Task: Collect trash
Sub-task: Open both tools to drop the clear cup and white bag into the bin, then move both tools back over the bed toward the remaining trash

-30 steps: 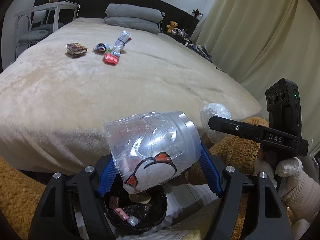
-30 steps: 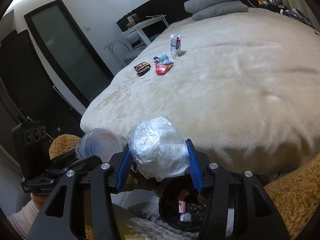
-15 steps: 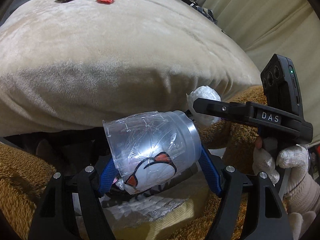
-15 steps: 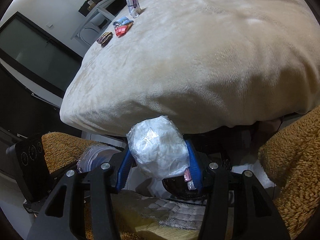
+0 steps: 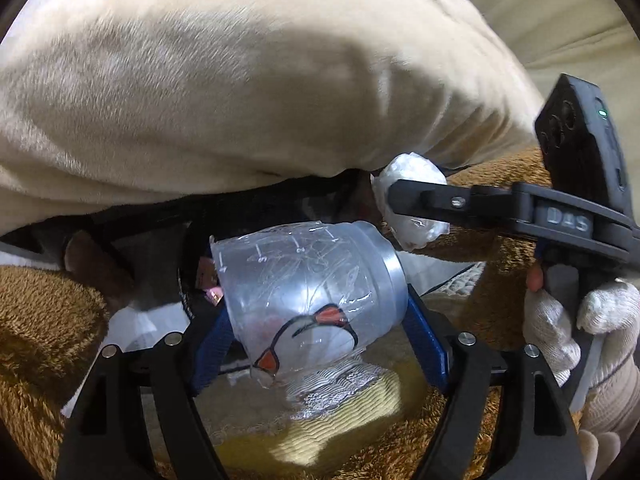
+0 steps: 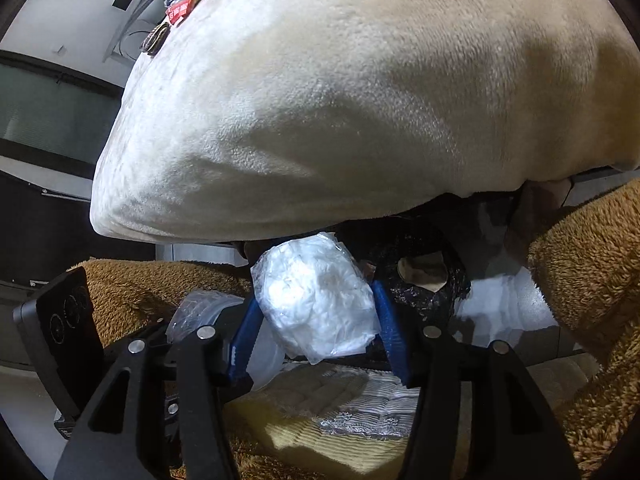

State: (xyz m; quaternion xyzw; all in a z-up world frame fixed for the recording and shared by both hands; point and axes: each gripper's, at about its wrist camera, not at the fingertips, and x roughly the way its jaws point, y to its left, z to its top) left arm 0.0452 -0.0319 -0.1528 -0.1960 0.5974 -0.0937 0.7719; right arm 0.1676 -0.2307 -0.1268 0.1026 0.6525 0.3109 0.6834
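Observation:
My left gripper [image 5: 310, 276] has a crumpled clear plastic cup [image 5: 312, 300] with a red-and-black print between its blue pads, which still touch it while the jaws are opening. A white crumpled plastic bag [image 6: 316, 300] sits between the pads of my right gripper [image 6: 316, 294]; these jaws are opening too, still in contact. Both point steeply down beside the bed's edge. The black-lined trash bin [image 6: 424, 280] lies just beyond the bag, with scraps inside. In the left wrist view the bin [image 5: 188, 280] is mostly hidden behind the cup.
The bed with its cream blanket [image 6: 340, 100] overhangs above the bin. Several wrappers [image 6: 180, 8] lie on its far end. Brown fluffy fabric [image 6: 580, 280] flanks both sides, and a yellow mat [image 5: 320, 420] lies below. A white-gloved hand [image 5: 560, 320] holds the right gripper.
Both grippers have sunk and tipped downward, from looking across the bed top to looking under its edge at the floor. The pads of both stand a little wider around the cup and bag.

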